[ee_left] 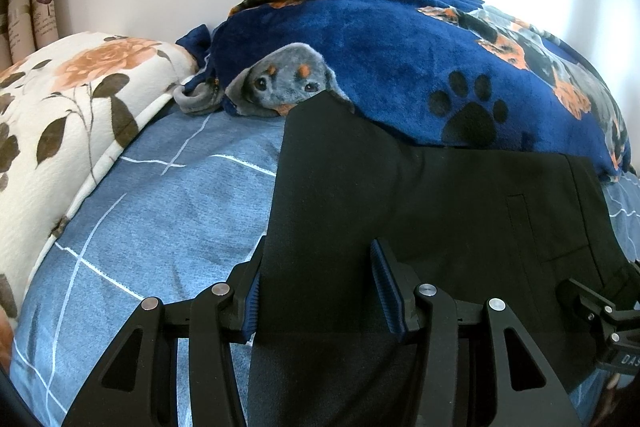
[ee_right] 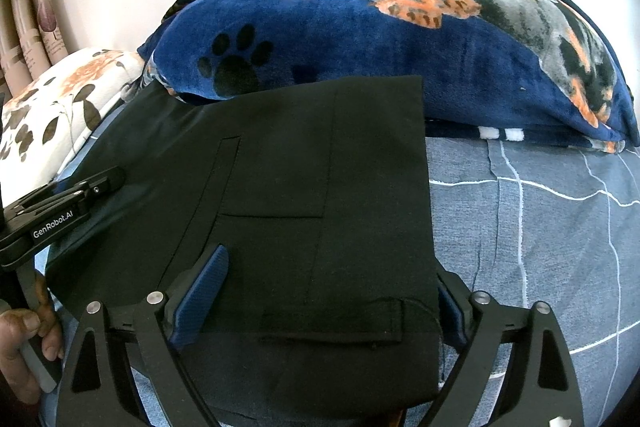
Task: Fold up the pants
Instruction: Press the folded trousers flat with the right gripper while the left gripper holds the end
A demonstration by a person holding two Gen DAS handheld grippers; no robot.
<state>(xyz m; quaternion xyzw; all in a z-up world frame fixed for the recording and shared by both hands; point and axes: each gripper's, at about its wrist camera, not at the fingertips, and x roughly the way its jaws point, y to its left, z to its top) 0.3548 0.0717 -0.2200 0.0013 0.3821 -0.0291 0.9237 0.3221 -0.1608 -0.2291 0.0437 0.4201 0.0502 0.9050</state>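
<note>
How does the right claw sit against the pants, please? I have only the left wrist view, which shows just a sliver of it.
Observer: In the right wrist view the right claw stands wide open, astride the near right corner of the black pants.
Operator: Thank you. Do both of its fingers rest on cloth?
Observer: No. Its left finger lies over the pants, while its right finger sits just beyond their straight right edge, over the blue checked sheet.
</note>
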